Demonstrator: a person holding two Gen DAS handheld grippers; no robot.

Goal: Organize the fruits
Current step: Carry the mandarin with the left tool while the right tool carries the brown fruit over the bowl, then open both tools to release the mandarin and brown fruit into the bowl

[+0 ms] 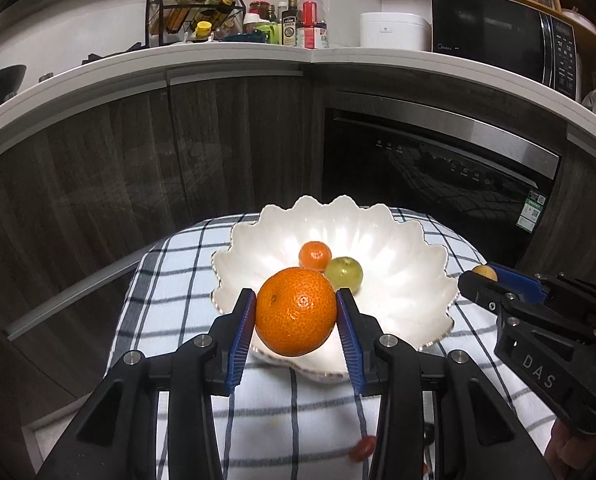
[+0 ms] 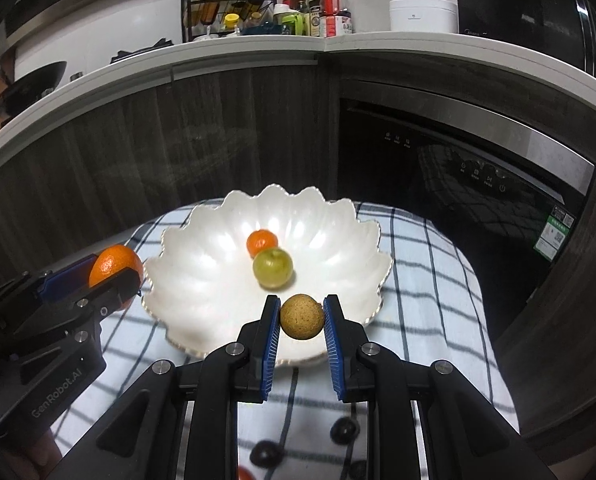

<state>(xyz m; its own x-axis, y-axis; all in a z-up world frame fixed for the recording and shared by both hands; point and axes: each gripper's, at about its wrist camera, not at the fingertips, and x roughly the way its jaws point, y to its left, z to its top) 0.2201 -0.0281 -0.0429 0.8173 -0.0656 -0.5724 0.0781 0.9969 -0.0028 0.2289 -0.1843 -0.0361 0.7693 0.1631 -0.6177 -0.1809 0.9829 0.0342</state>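
Left wrist view showed the left gripper (image 1: pixel 296 312) clamped on a large round orange mandarin (image 1: pixel 296 311), its blue ribbed pads pressing the fruit's two sides at about its widest part. The mandarin hung just above the near rim of the white scalloped ceramic bowl (image 1: pixel 409 264), which stood on a blue-and-white checked cloth (image 1: pixel 170 280).

Right wrist view showed the right gripper (image 2: pixel 301 318) closed on a small round tan-brown fruit with a rough, speckled skin (image 2: pixel 301 317), also held near the bowl's front edge. Inside the bowl lay a small orange mandarin (image 2: pixel 261 242) and a pale green round fruit (image 2: pixel 273 268), touching each other.

Both held fruits looked light and firm enough for a side grip, though the mandarin's skin was probably soft and loose — a hard squeeze could bruise it. The little brown fruit seemed drier and harder, but being round it could roll out of the pads if tilted. A hold across the middle suited each.

Several small dark fruits (image 2: pixel 343 430) and a red one (image 1: pixel 361 448) were left on the cloth near the grippers — the sorting looked partly done.
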